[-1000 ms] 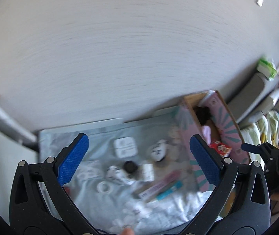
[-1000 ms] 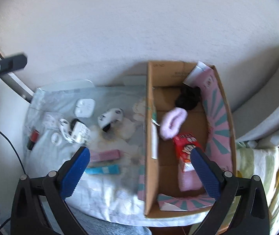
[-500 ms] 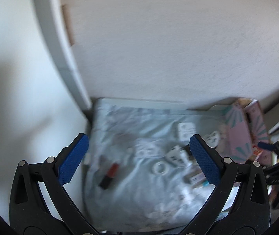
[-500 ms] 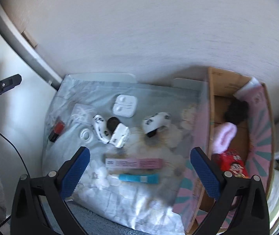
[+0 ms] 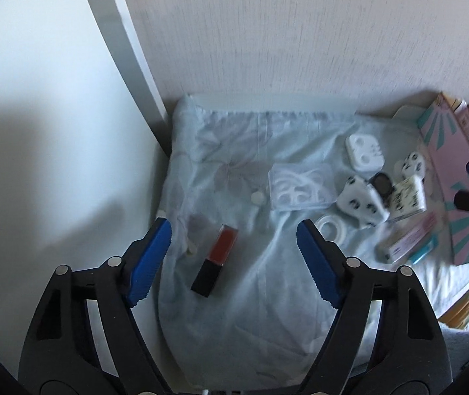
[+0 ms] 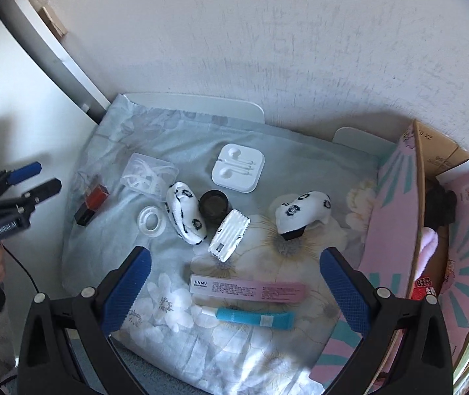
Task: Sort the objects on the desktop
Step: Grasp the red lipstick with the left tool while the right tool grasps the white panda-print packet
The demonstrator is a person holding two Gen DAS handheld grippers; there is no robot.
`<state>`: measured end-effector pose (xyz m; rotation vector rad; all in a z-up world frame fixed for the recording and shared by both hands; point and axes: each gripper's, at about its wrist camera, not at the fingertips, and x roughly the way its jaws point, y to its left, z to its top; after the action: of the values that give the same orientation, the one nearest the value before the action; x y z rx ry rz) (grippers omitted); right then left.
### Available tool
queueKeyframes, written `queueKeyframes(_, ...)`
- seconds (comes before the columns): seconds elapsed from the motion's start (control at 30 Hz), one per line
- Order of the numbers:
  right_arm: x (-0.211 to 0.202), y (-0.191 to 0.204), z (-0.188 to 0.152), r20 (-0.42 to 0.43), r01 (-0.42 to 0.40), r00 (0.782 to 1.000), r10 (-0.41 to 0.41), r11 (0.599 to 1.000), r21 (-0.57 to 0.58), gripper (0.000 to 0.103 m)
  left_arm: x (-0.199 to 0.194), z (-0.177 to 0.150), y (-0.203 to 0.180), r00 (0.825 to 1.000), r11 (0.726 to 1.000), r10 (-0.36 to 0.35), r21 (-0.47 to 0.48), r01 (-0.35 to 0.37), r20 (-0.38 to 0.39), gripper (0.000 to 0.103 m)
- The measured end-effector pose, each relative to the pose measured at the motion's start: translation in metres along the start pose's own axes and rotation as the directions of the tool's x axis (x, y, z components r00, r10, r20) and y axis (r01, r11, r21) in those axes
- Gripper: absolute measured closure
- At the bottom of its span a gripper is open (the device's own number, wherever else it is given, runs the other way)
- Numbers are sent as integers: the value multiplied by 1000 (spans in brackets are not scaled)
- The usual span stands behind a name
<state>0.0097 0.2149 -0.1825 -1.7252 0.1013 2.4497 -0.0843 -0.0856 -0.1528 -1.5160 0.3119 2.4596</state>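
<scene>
I see a rumpled pale-blue floral cloth [image 6: 267, 339] against a white wall [image 6: 267, 49] beyond both grippers' parted, empty fingers [image 6: 341, 283].

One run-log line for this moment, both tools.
left tool: open, jaws just closing, empty, over lipstick | right tool: open, empty, above pink box | carton: partly filled

A home: floral bedsheet [image 6: 201, 322], wallpapered wall [image 6: 267, 49].

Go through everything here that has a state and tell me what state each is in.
left gripper: open, jaws just closing, lipstick between them untouched
right gripper: open, empty
lipstick: lying flat on cloth
cardboard box: open-topped, items inside
earphone case: open, earphones inside
pink carton: lying flat
</scene>
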Motion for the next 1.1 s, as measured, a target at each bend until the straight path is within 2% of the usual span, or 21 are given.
queueKeyframes(0.07,8,0,1,-8,5,1000,-5,1000,8,1,11,-3,1,1000,1000,5,9,-5,5,28)
queueKeyframes(0.13,18,0,3,-18,10,1000,-10,1000,18,1,21,-6,3,1000,1000,6,12,-6,8,35)
queueKeyframes(0.2,27,0,3,-23,15,1000,-14,1000,25,1,38,-10,5,1000,1000,-8,14,9,-14,38)
queueKeyframes(0.43,56,4,0,-50,29,998,-26,998,55,1,78,-25,8,998,999,-23,23,25,-65,42)
queueKeyframes(0.53,64,5,0,-51,29,998,-25,997,74,1,87,-31,11,997,999,-29,18,31,-76,49)
queueKeyframes(0.73,71,5,3,-22,28,999,-26,993,115,4,93,-37,13,996,999,-43,23,45,-74,52)
queueKeyframes(0.93,79,4,6,-35,24,999,-19,989,144,18,92,-40,14,996,998,-59,28,61,-65,53)
queueKeyframes(1.0,83,2,5,-43,13,999,-7,987,160,33,91,-41,15,996,998,-61,27,63,-63,55)
queueKeyframes(1.1,89,-1,4,-63,-8,998,21,981,192,49,90,-44,18,996,998,-57,17,58,-65,61)
